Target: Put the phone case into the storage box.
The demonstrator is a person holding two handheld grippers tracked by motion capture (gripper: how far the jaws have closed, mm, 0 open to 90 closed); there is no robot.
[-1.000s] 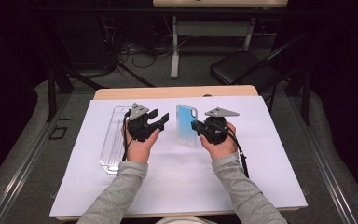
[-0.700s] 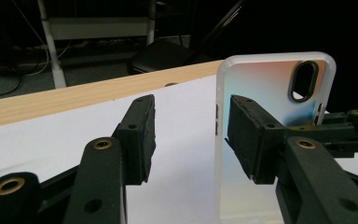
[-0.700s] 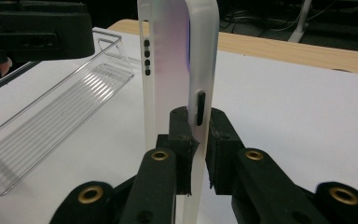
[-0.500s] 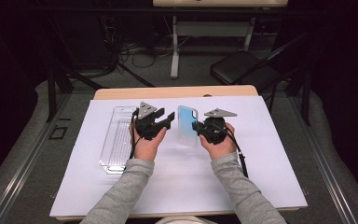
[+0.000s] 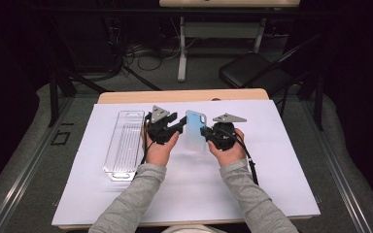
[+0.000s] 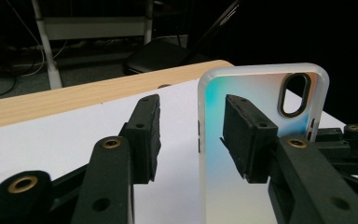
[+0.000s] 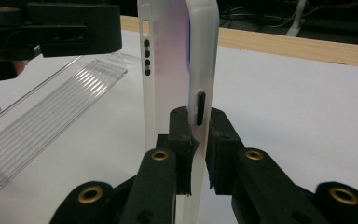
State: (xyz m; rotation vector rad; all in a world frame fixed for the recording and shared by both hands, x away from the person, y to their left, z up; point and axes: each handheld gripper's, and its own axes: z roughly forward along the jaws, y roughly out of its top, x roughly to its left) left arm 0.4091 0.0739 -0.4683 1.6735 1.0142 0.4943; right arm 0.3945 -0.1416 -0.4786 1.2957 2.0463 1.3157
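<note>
High view: we note the phone case [image 5: 194, 130] held upright above the white surface [image 5: 272, 160], between the two hands. The right gripper [image 5: 209, 133] holds it by one long edge; the left gripper [image 5: 178, 127] reaches in from the other side. A clear plastic tray [image 5: 124, 143] lies on the surface to the left, well apart from the case.

Left gripper view: we see the fingers [image 6: 144, 135] apart, with the case's free edge [image 6: 205, 140] standing between them. One finger sits in front of the iridescent back near the camera cut-out; the other stands clear on the open side. The jaws have just been closing, yet the pads do not press on the case.

Right gripper view: we see the fingers [image 7: 220, 135] together, clamped on the case's [image 7: 168, 70] rim just below the side-button slot. The case rises vertically from them.

Assessment: we judge the lift and the first grip done. The second grip is under way but not seated; whatever two-handed work follows remains outstanding.
</note>
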